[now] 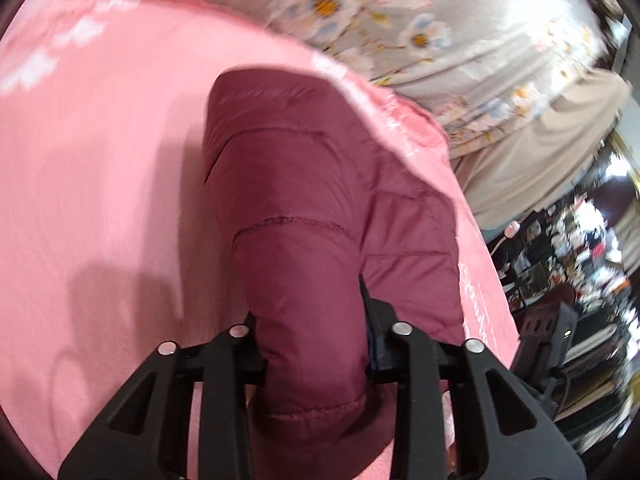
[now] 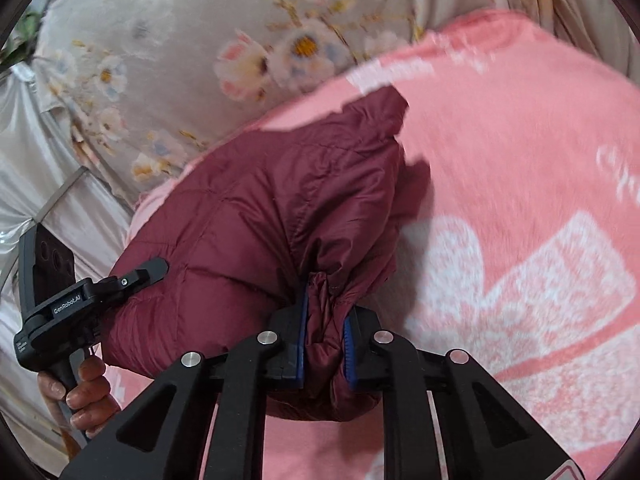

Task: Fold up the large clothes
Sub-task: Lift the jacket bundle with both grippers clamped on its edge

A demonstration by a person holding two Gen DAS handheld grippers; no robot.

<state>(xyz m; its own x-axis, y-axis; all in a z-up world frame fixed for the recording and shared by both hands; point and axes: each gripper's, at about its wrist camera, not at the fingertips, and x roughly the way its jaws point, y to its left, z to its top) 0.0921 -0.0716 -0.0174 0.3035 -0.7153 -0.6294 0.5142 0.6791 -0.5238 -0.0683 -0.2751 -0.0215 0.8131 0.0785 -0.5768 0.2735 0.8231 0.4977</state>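
A maroon quilted puffer jacket (image 1: 312, 208) lies bunched on a pink blanket (image 1: 100, 160) with white patterns. My left gripper (image 1: 316, 344) is shut on a thick fold of the jacket; the padding hides its fingertips. In the right wrist view the jacket (image 2: 260, 216) is a rounded bundle on the pink blanket (image 2: 520, 200). My right gripper (image 2: 326, 320) is shut on a gathered edge of the jacket between its blue pads (image 2: 301, 332). The left gripper's body (image 2: 60, 296) shows at the left of that view, held by a hand (image 2: 86, 384), pressed against the jacket.
A grey floral bedsheet (image 1: 420, 20) lies beyond the pink blanket, also in the right wrist view (image 2: 180, 60). A silvery fabric (image 2: 32, 160) hangs at the left. A cluttered area with dark objects (image 1: 580, 260) lies off the bed's right edge.
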